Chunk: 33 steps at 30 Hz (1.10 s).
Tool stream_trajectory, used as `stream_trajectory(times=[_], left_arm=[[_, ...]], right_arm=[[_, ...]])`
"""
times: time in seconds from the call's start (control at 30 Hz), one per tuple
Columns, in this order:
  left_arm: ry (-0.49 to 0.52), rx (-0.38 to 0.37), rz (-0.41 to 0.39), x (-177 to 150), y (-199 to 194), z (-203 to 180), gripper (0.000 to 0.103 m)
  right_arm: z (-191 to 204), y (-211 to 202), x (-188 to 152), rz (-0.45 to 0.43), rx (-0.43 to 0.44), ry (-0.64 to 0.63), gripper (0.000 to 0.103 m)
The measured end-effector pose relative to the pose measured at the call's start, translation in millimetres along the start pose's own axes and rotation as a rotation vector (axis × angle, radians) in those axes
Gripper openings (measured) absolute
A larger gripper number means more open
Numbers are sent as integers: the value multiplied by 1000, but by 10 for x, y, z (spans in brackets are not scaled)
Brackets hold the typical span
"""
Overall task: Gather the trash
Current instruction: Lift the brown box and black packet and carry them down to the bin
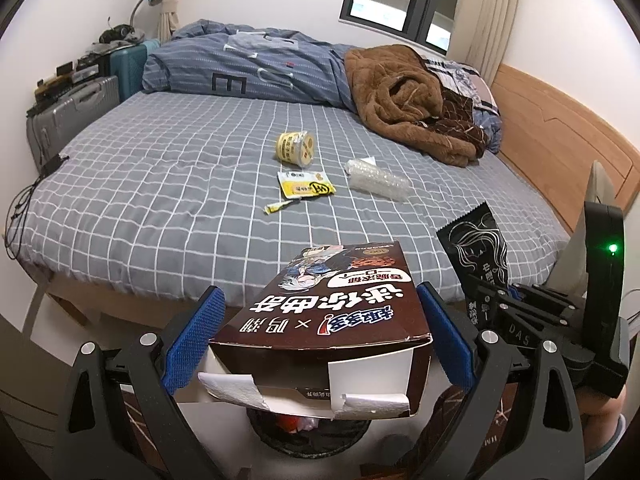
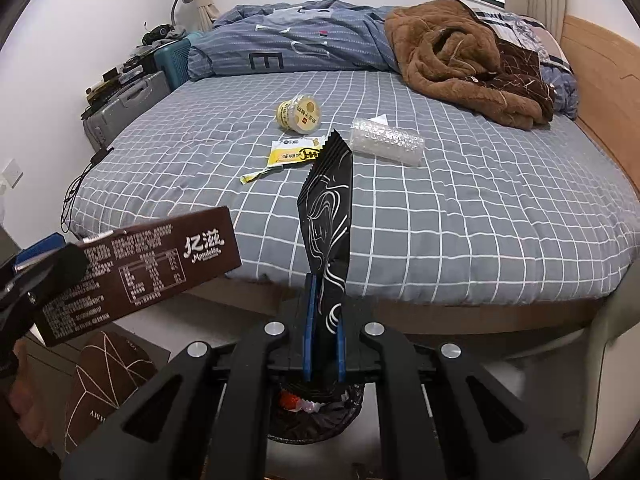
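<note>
My left gripper (image 1: 320,294) is shut on a brown snack box (image 1: 320,316) with a torn-open end, its blue pads (image 1: 192,344) on both sides. In the right wrist view the box (image 2: 140,268) sticks out from the left. My right gripper (image 2: 325,316) is shut on a black wrapper (image 2: 328,216) that stands upright. A black-lined trash bin (image 2: 316,416) with red and white scraps sits on the floor below both grippers (image 1: 308,434). On the bed lie a yellow cup (image 1: 295,148), a yellow wrapper (image 1: 306,184), a small torn strip (image 1: 280,206) and clear bubble wrap (image 1: 376,180).
The bed (image 1: 160,200) has a grey checked sheet, with a blue duvet (image 1: 256,64) and a brown blanket (image 1: 404,96) at its far side. Suitcases (image 1: 72,116) stand to the left and a wooden headboard (image 1: 560,136) to the right. A brown paper bag (image 2: 108,380) stands beside the bin.
</note>
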<state>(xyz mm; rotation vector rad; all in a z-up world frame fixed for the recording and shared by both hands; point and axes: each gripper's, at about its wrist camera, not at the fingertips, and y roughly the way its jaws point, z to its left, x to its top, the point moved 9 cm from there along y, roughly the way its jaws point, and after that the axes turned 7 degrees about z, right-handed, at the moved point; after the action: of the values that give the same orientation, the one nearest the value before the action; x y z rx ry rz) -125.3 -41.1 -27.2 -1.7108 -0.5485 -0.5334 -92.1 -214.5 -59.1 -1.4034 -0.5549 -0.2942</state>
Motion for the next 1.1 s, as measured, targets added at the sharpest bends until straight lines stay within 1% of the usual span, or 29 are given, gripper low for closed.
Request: stream_trajectory(times=[0.23, 0.77, 0.9, 1.1], left_arm=[[6, 8, 24, -201, 30, 38, 93], [22, 30, 121, -707, 312, 152, 93], [24, 32, 154, -866, 415, 178, 93], [11, 47, 187, -990, 617, 247, 93]], right_arm=[[62, 56, -167, 20, 3, -1, 8], [29, 353, -580, 97, -2, 8, 8], [46, 453, -676, 119, 1, 12, 8], [23, 632, -816, 149, 2, 24, 8]])
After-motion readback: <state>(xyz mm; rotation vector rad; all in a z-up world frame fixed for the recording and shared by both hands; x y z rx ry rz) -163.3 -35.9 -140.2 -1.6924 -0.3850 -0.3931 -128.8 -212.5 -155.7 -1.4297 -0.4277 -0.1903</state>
